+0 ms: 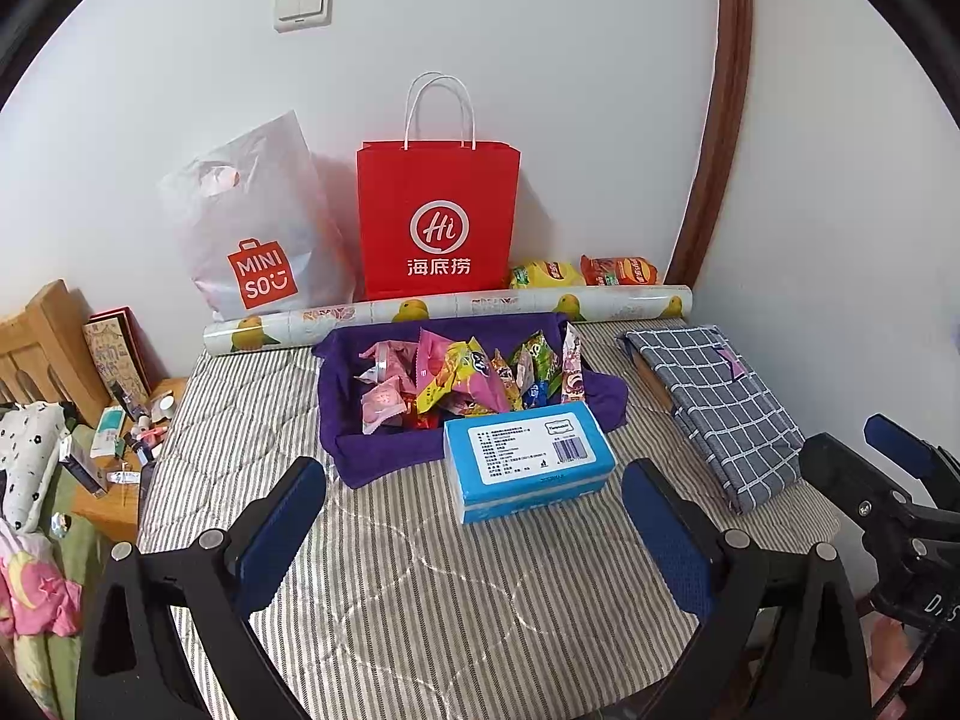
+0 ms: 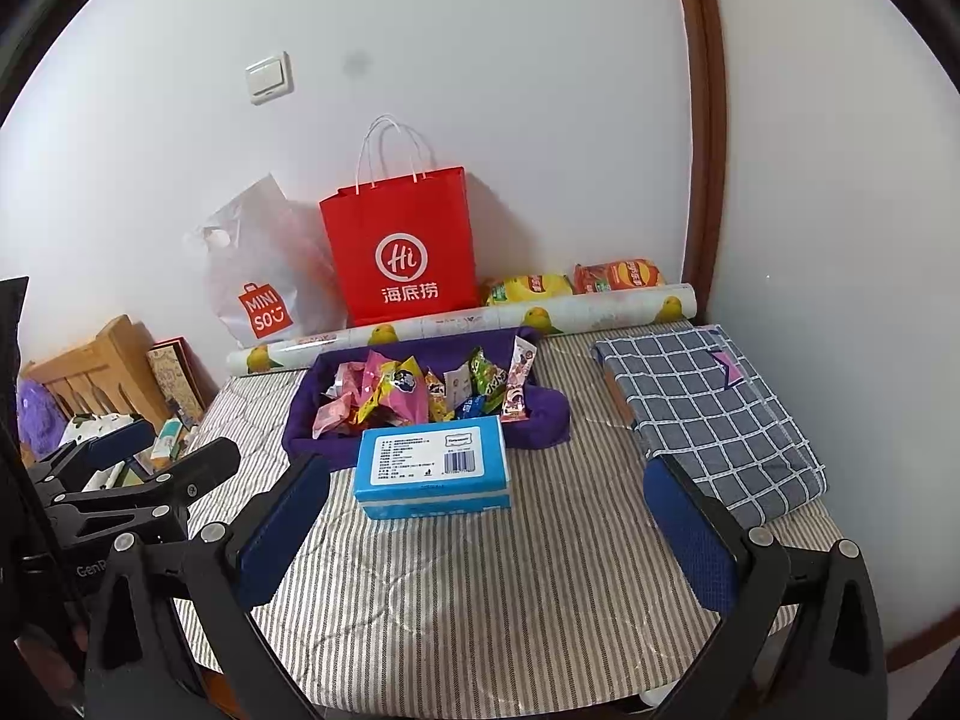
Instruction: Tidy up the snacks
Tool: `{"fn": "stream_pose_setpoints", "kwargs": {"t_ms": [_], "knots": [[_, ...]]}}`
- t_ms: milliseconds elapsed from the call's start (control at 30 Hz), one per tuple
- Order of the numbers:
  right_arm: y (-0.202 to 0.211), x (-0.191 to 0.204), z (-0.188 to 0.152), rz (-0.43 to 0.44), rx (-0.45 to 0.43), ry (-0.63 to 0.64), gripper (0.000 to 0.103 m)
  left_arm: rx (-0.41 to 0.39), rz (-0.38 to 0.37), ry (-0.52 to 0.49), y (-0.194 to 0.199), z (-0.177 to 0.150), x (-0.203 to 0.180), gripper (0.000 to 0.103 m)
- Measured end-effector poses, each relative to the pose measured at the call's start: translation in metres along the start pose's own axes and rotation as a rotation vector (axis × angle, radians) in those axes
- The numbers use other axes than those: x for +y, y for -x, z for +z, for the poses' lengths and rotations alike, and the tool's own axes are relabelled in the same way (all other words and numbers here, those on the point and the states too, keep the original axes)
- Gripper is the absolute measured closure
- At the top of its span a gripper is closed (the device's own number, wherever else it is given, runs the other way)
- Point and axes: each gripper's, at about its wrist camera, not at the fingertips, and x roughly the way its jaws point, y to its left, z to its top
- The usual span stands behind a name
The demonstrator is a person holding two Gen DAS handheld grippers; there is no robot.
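snack packets (image 1: pixel 462 375) heaped in purple cloth-lined basket (image 1: pixel 360 450), mid tabletop (image 1: pixel 420 600), far of blue tissue pack (image 1: pixel 528 459). pink, yellow, green, blue wrappers, crinkled, ends tilted every way; tall pink packet (image 2: pixel 519 381) upright at right edge, long axis vertical. two chip bags (image 1: pixel 585 272) lying flat by far wall, long axes left-right, behind patterned roll (image 1: pixel 450 312). left hand-held gripper (image 1: pixel 474 531) spread wide, holding nothing. right hand-held gripper (image 2: pixel 487 531) likewise wide, nothing between pads.

"MINISO" on white bag (image 1: pixel 252 222), "Hi 海底捞" on red bag (image 1: pixel 438 216)
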Motion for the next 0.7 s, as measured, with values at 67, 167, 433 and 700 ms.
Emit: {"fn": "stream_pose_setpoints", "kwargs": {"t_ms": [67,167,433,700], "knots": [[0.0011,0.0001,0.0,0.001,-0.001,-0.003,0.0,0.0,-0.001,0.001,0.0001,-0.0001,0.0002,0.003],[0.001,-0.0006,0.0002,0.001,-0.001,-0.001,0.0,-0.001,0.0,0.002,0.0003,-0.0004,0.0002,0.003],[0.0033,0.0004,0.0003,0.004,-0.002,0.002,0.0,0.0,0.0,0.002,0.001,-0.0001,0.0006,0.003],[0.005,0.0016,0.0005,0.008,-0.003,0.0,0.0,-0.002,0.0,0.002,0.0017,-0.0006,0.0006,0.003]]}}
